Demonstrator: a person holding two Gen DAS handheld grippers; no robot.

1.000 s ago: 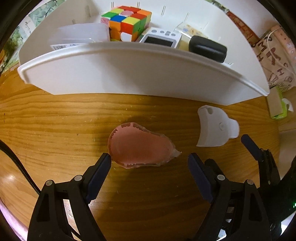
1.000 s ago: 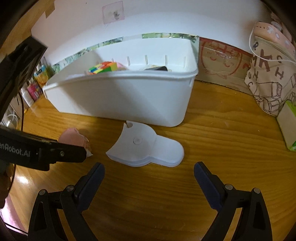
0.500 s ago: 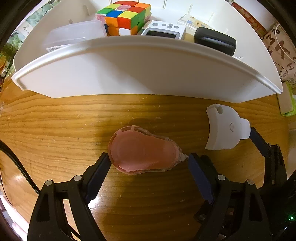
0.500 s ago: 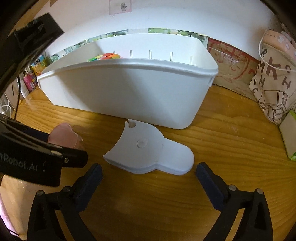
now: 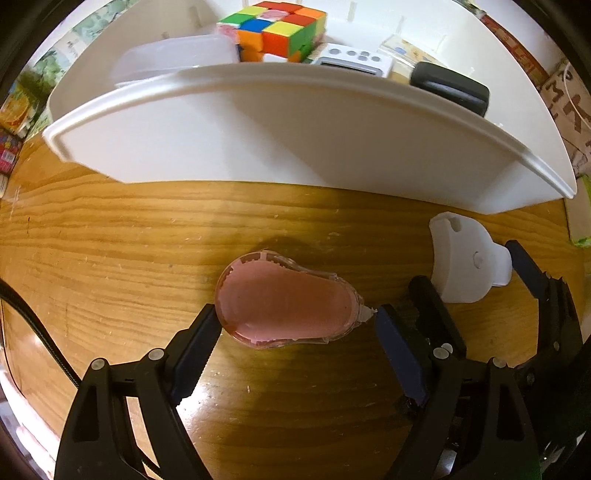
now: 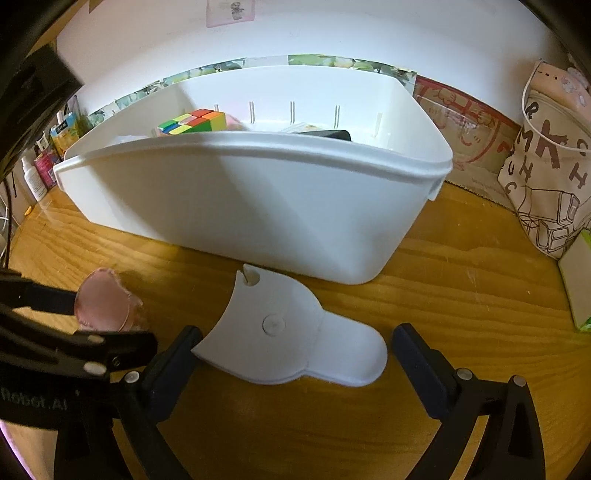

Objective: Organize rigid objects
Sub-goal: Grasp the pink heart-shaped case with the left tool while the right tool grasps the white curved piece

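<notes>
On the wooden table a pink teardrop-shaped tape dispenser [image 5: 288, 302] lies flat. My left gripper [image 5: 297, 332] points down over it, open, with a fingertip at each end of it. To its right lies a flat white plastic piece [image 6: 280, 328], also in the left wrist view [image 5: 458, 254]. My right gripper [image 6: 295, 354] is open wide, its fingers on either side of the piece and not pressing on it. Behind both stands a white bin [image 6: 258, 206] holding a colour cube [image 5: 280, 29], a white timer [image 5: 351, 59], a black case [image 5: 450, 86] and a clear box [image 5: 173, 59].
A printed cloth bag [image 6: 546, 177] and a green-and-white box [image 6: 580, 284] stand at the right edge. Small bottles and packets [image 6: 37, 173] line the far left. A black cable [image 5: 37, 332] runs along the left. The bin's front wall is close behind both objects.
Both grippers have come down closer to the table. The pink dispenser now sits between the left fingertips and the white piece between the right ones. The right jaws stand slightly wider.
</notes>
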